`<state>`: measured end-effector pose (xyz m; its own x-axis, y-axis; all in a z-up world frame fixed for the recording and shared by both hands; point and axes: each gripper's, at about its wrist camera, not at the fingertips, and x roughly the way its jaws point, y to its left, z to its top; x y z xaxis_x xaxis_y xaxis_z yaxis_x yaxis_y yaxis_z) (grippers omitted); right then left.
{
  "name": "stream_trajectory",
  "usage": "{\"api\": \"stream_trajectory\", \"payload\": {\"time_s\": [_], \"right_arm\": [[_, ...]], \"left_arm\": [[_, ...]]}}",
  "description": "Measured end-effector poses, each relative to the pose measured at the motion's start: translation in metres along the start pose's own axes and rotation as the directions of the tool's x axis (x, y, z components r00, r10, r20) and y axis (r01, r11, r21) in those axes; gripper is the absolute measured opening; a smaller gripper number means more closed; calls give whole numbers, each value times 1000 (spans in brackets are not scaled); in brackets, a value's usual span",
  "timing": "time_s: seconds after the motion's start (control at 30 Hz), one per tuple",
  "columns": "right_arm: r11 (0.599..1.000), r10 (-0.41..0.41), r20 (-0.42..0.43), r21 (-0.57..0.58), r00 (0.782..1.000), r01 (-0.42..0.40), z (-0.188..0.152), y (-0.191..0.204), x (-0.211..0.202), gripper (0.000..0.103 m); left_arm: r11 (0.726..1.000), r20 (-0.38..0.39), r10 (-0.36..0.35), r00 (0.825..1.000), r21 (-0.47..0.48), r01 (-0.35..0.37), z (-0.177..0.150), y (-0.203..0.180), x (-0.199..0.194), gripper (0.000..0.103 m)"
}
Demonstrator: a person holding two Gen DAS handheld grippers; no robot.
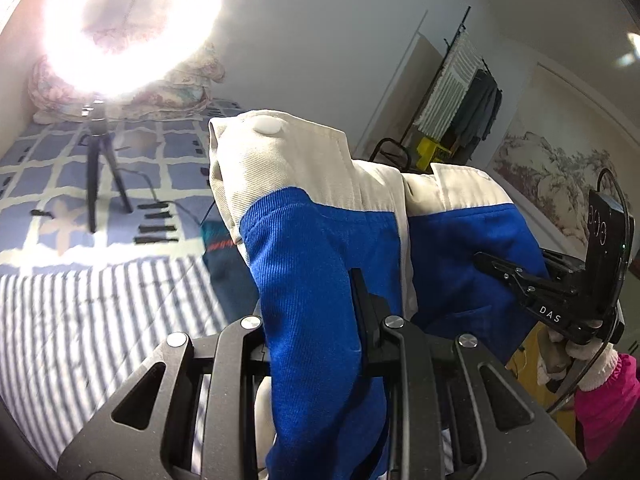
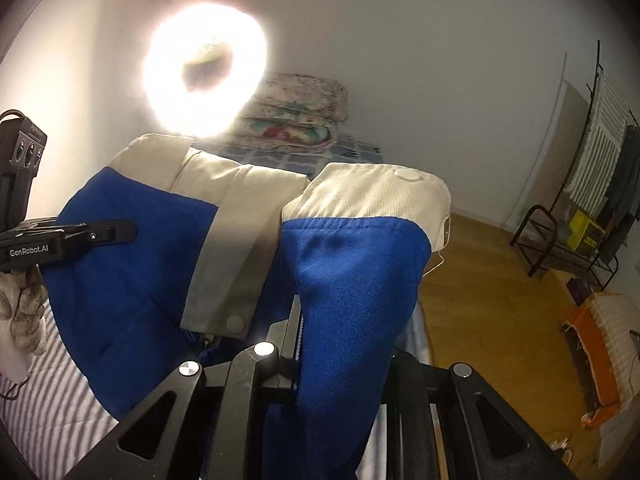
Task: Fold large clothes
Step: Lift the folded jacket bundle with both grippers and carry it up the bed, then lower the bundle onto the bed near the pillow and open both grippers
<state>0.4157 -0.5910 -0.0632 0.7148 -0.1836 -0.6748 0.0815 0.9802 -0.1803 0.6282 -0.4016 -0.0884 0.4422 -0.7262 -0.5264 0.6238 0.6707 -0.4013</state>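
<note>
A blue and cream jacket (image 1: 304, 264) with white snap buttons is held up above the bed, bunched between both grippers. My left gripper (image 1: 316, 320) is shut on a blue and cream fold of it; the fabric hides its left finger. My right gripper (image 2: 340, 332) is shut on another blue and cream fold (image 2: 352, 280) with a snap on top. Each gripper shows in the other's view, the right one (image 1: 496, 264) at the right and the left one (image 2: 120, 232) at the left, both clamped on the jacket.
The bed (image 1: 80, 312) has a striped sheet and a blue checked cover. A ring light on a tripod (image 1: 100, 168) stands on it, with folded quilts (image 2: 296, 120) behind. A clothes rack (image 2: 592, 168) and wooden floor (image 2: 488, 288) lie to the right.
</note>
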Motion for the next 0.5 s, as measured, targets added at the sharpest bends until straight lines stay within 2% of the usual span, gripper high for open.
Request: {"api": "stream_trajectory", "payload": {"time_s": [0.13, 0.23, 0.5], "right_arm": [[1000, 0, 11, 6, 1000, 0, 17, -22, 35, 16], [999, 27, 9, 22, 1000, -27, 24, -37, 66, 16], [996, 76, -52, 50, 996, -74, 19, -66, 150, 17]], "left_arm": [[1000, 9, 14, 1000, -18, -13, 21, 10, 41, 23], [999, 6, 39, 999, -30, -38, 24, 17, 64, 23], [987, -89, 128, 988, -81, -135, 14, 63, 123, 24]]}}
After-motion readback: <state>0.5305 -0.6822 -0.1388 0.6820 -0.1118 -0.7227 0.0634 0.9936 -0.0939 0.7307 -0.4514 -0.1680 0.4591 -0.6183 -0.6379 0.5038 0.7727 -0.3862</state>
